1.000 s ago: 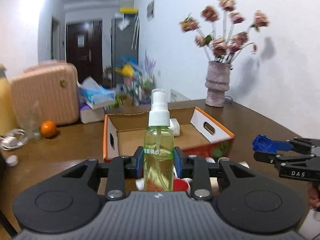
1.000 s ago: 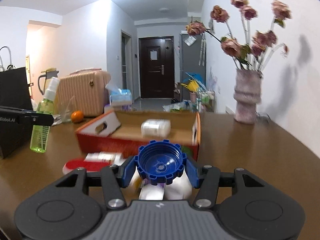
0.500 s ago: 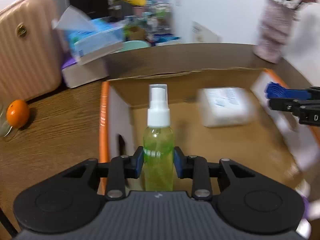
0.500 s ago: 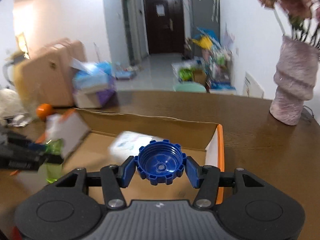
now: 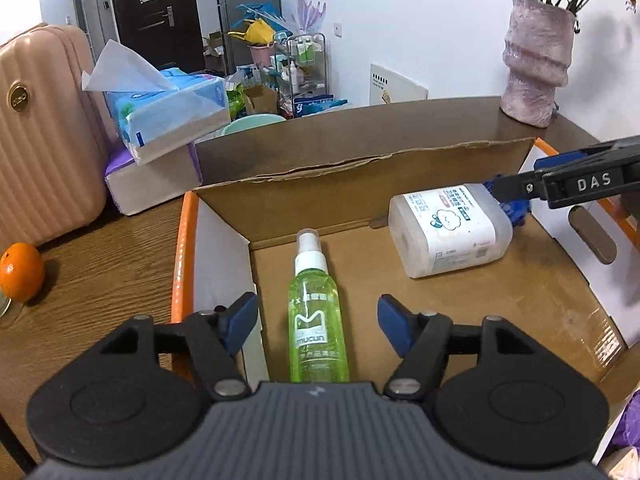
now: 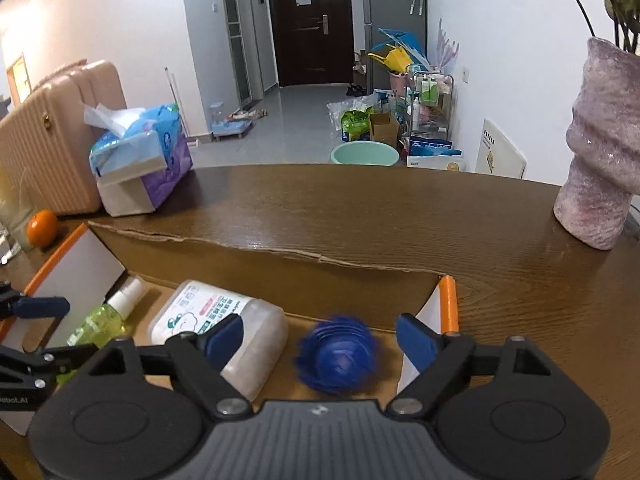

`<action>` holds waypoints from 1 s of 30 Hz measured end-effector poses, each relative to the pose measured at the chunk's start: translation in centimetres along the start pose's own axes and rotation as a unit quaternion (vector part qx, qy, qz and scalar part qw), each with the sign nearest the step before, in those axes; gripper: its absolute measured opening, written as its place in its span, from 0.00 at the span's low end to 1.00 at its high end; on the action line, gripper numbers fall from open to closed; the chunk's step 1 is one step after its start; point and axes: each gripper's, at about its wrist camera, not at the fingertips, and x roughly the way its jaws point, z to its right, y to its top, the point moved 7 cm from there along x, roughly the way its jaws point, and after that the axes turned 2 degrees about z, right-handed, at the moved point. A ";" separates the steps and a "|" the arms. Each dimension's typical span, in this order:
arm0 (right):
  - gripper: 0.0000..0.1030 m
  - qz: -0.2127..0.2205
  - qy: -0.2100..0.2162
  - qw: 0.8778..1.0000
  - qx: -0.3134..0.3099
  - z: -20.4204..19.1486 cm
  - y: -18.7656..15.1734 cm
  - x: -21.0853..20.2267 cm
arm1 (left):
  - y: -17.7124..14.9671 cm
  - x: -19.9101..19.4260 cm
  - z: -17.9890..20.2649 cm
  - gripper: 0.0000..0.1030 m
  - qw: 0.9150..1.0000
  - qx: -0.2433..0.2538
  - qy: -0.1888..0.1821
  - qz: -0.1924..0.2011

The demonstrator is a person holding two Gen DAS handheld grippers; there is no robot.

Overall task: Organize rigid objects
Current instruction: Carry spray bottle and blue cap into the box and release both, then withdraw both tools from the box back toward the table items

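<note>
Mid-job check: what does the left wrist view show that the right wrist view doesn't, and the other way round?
Only the left wrist view: the green spray bottle seen whole, lying in the cardboard box between the left claw fingers, which have just opened off it.

Only the right wrist view: the blue cap, blurred, free between the right claw fingers, which have also just opened.

Both: the white container in the box, orange, tissue pack, vase.

A green spray bottle [image 5: 316,316] with a white nozzle lies flat on the floor of the cardboard box [image 5: 400,184]. A white labelled container [image 5: 448,236] lies on its side nearby; a blurred blue cap [image 6: 338,358] sits beside it.
</note>
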 end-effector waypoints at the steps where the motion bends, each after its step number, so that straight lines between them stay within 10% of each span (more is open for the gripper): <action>1: 0.81 -0.002 -0.002 1.000 -0.006 -0.1 0.1 0.2 | -0.1 -0.2 0.0 0.67 1.000 -0.003 -0.003 0.002; 11: 0.78 -0.008 -0.023 0.999 -0.022 -0.6 0.4 -1.0 | 0.5 -3.5 0.5 0.78 0.997 -0.066 -0.039 -0.002; 22: 0.84 0.013 -0.012 0.999 -0.047 -3.8 -0.3 -12.3 | 1.3 -16.5 0.2 0.84 0.994 -0.073 0.003 0.076; 30: 0.88 0.105 -0.016 0.992 -0.074 -6.2 -4.6 -21.1 | -2.1 -24.0 3.6 0.93 0.989 -0.031 0.014 0.145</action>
